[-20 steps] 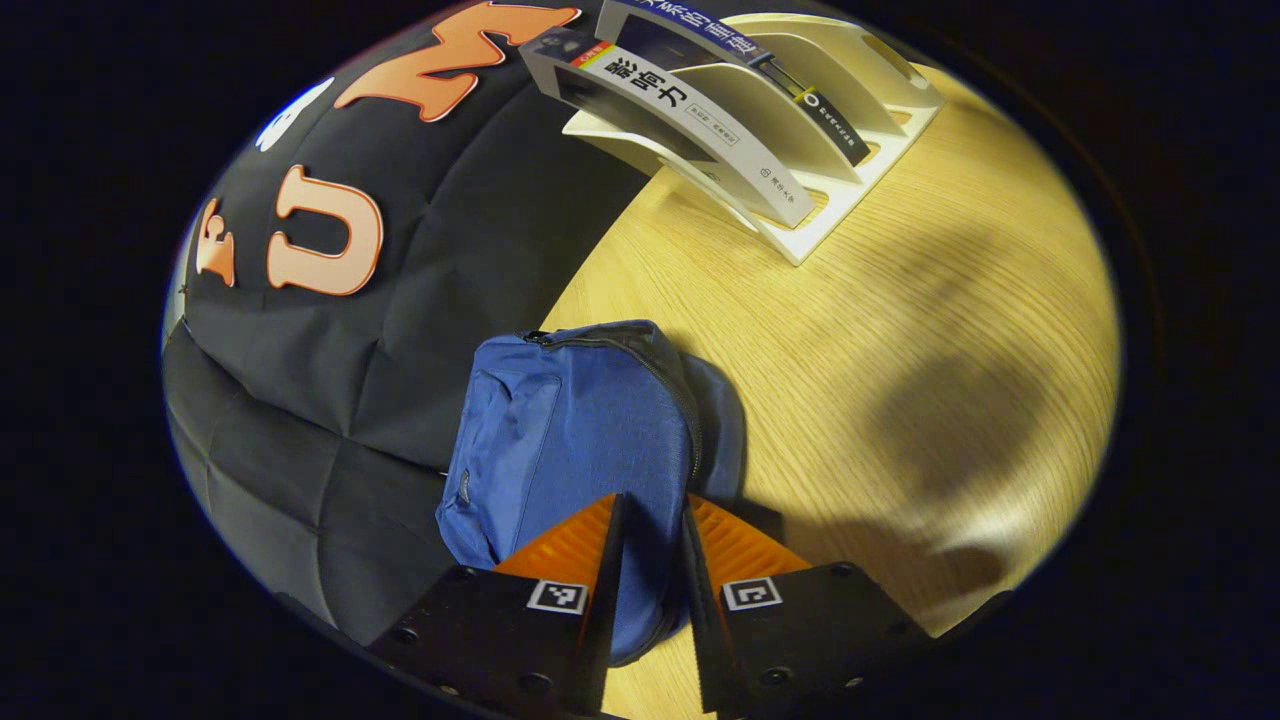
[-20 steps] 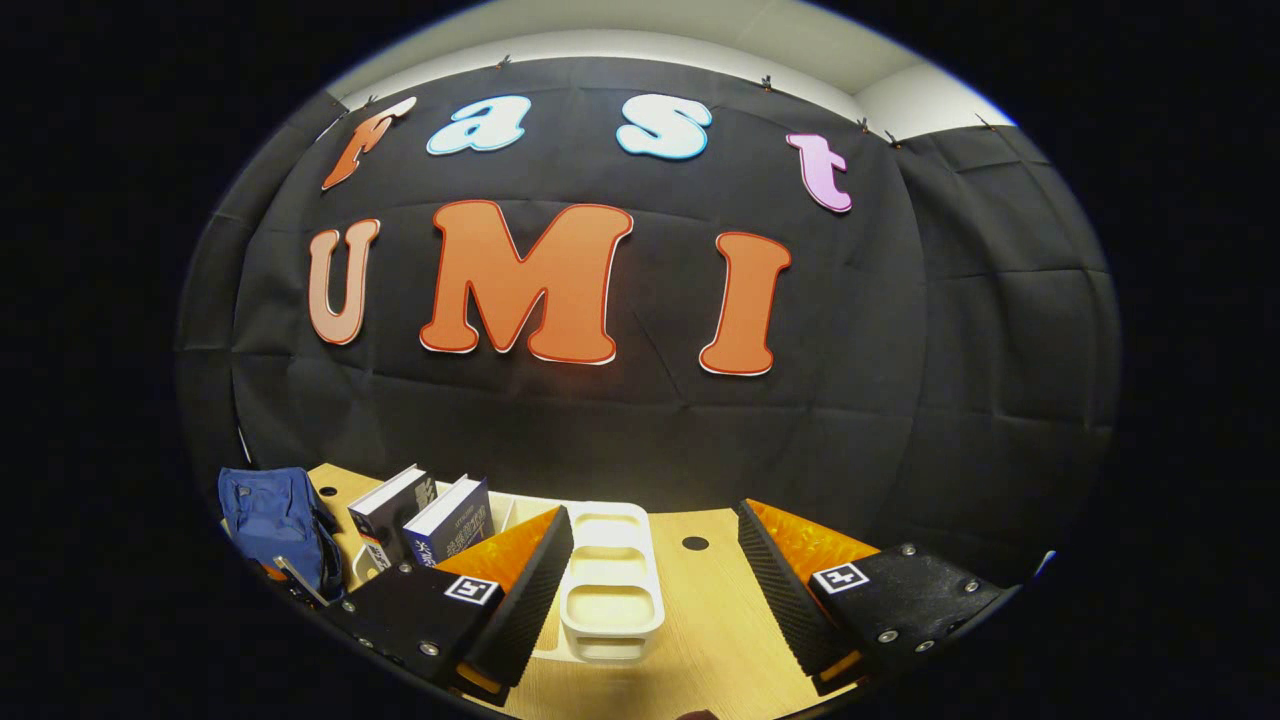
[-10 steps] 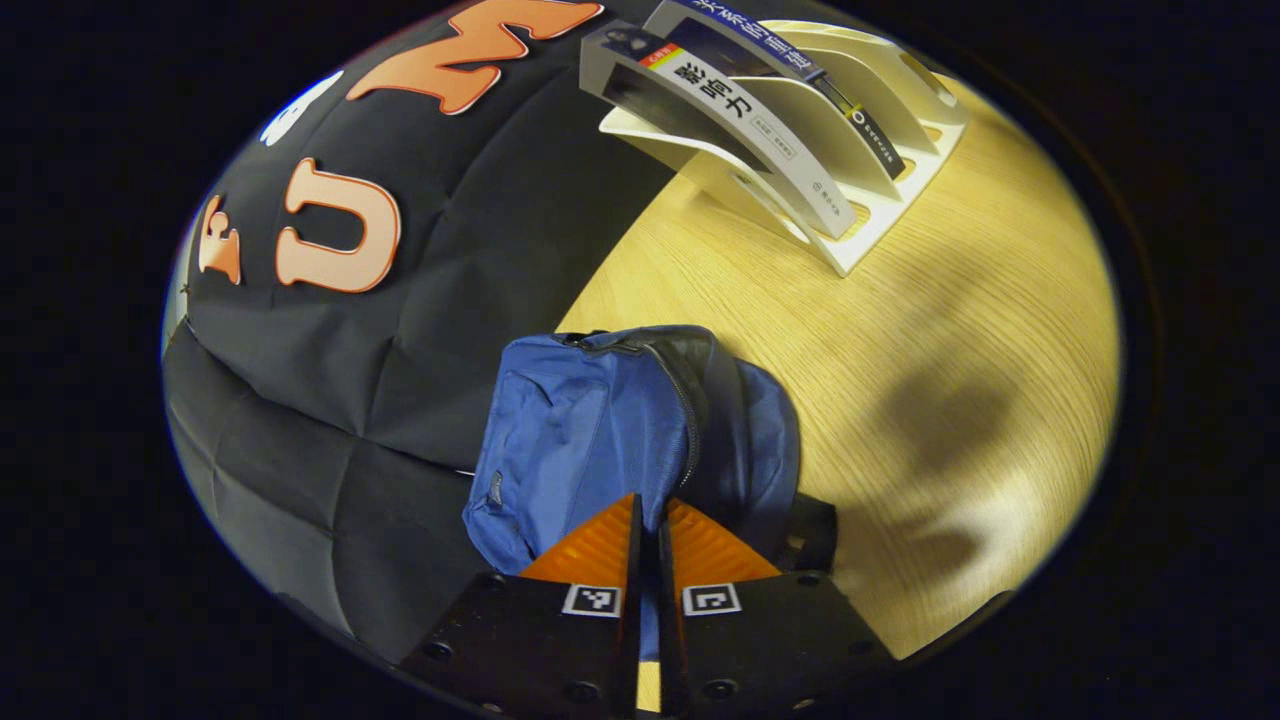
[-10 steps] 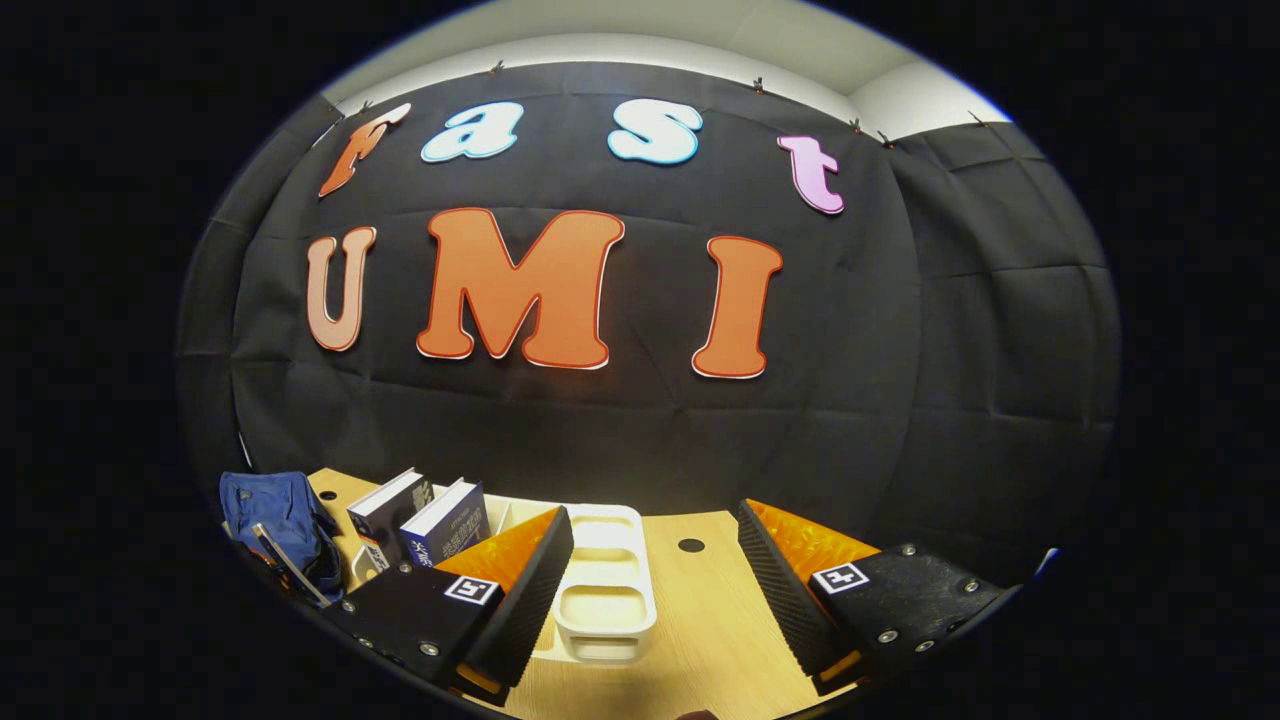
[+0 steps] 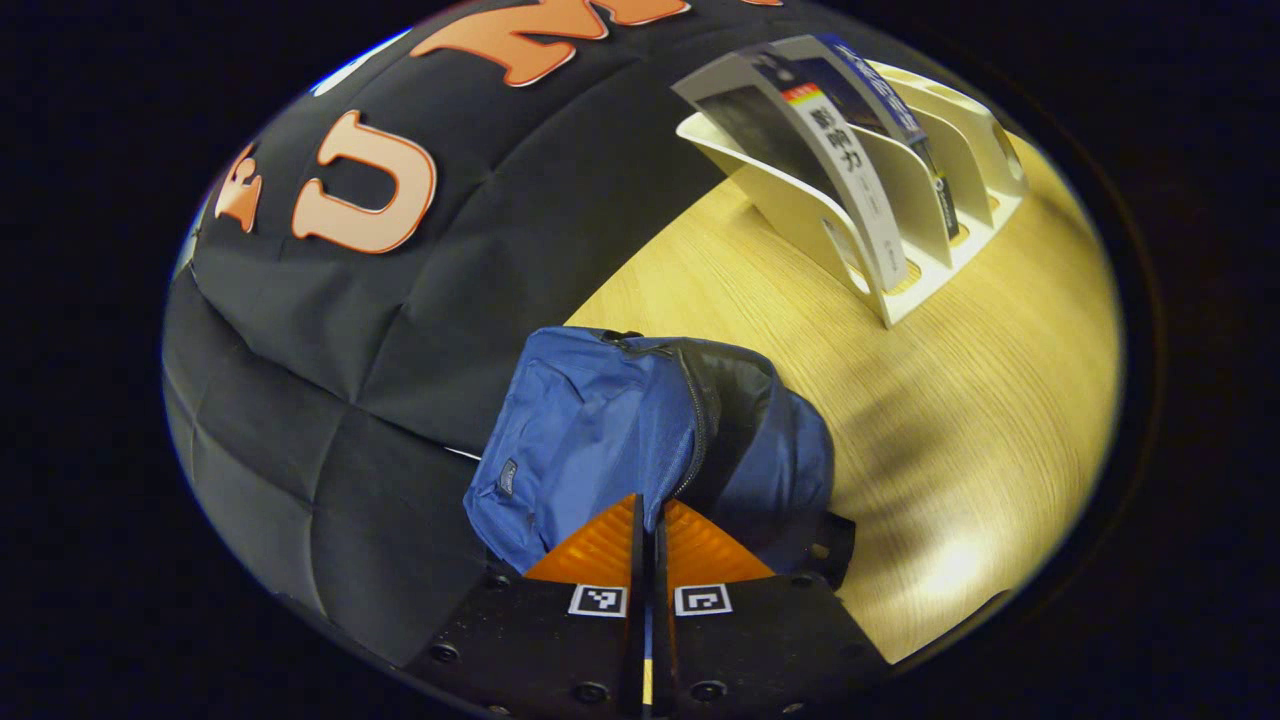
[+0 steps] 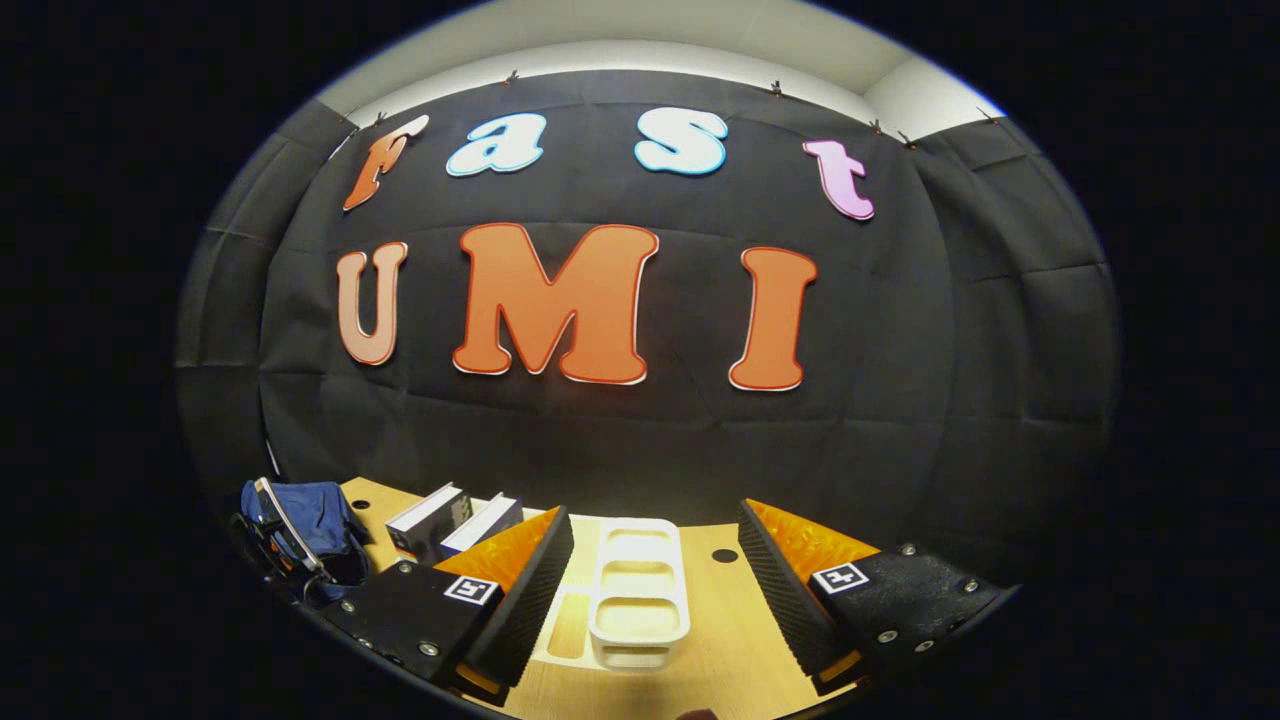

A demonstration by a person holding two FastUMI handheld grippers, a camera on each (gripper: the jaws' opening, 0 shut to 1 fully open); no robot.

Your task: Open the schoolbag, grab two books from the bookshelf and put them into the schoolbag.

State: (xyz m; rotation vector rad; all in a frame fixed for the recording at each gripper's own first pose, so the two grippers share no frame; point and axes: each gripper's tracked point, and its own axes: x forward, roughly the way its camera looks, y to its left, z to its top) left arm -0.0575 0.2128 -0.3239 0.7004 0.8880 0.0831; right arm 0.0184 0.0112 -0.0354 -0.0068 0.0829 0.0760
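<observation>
The blue schoolbag (image 5: 600, 440) sits on the pale wooden surface (image 5: 980, 420) close to the black cloth wall, and its main zipper is partly undone, so a dark gap shows along the top between the front panel and the back. The left claw (image 5: 648, 520) is down at the bag's near edge with its fingers pressed together; they seem to be pinching something at the zipper line, though the contact spot is hidden between them and I cannot tell just what they hold. Farther back on the surface stands the white bookshelf (image 5: 900, 190), a slotted rack, and two books lean in its slots: a grey and white book (image 5: 830, 170) in the nearer slot and a dark blue book (image 5: 900, 120) just behind it, both tilted toward the wall. The slots beyond them hold nothing that I can make out. The right gripper view looks from the other end of the rack: the bookshelf (image 6: 640, 600) runs straight ahead, its near compartments bare, with the two books (image 6: 450, 520) off to the left and the schoolbag (image 6: 300, 520) beyond them at the surface's edge. The right claw (image 6: 650, 590) hangs above the surface with its fingers spread wide, the rack's end between them, touching nothing.
</observation>
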